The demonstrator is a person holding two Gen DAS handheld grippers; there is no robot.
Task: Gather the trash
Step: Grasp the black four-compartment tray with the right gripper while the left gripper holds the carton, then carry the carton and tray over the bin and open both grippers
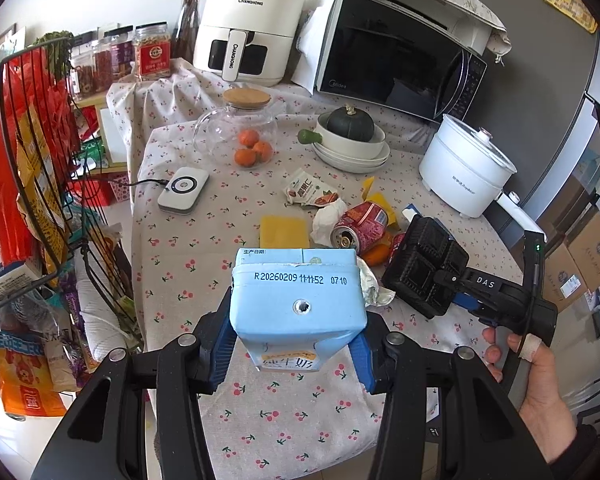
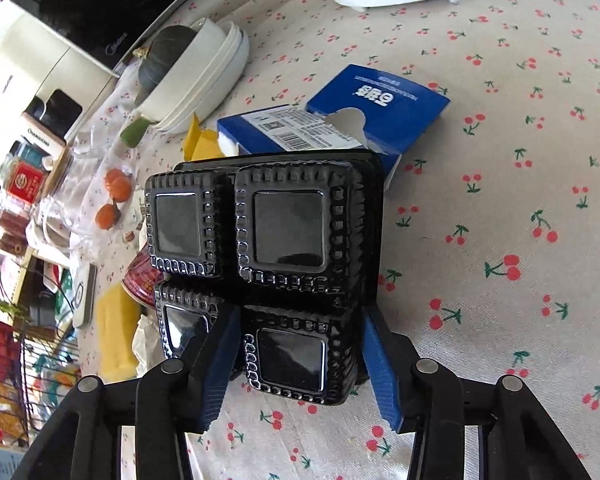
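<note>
My left gripper [image 1: 294, 348] is shut on a light blue milk carton [image 1: 298, 304], held above the cherry-print tablecloth [image 1: 204, 240]. My right gripper [image 2: 300, 364] is shut on a black plastic compartment tray [image 2: 276, 240], bottom side facing the camera; it also shows in the left wrist view [image 1: 424, 268]. On the table lie a red drink can [image 1: 360, 226], crumpled white paper [image 1: 328, 220], a snack wrapper [image 1: 310, 192], a yellow piece [image 1: 284, 232] and a torn blue box [image 2: 364, 116].
An air fryer [image 1: 248, 28], a microwave [image 1: 396, 56], a white electric pot [image 1: 466, 168], stacked bowls with a squash [image 1: 352, 140], a glass teapot [image 1: 236, 128] with tangerines, and a white device [image 1: 184, 190] stand on the table. A wire rack [image 1: 40, 160] of packages stands at left.
</note>
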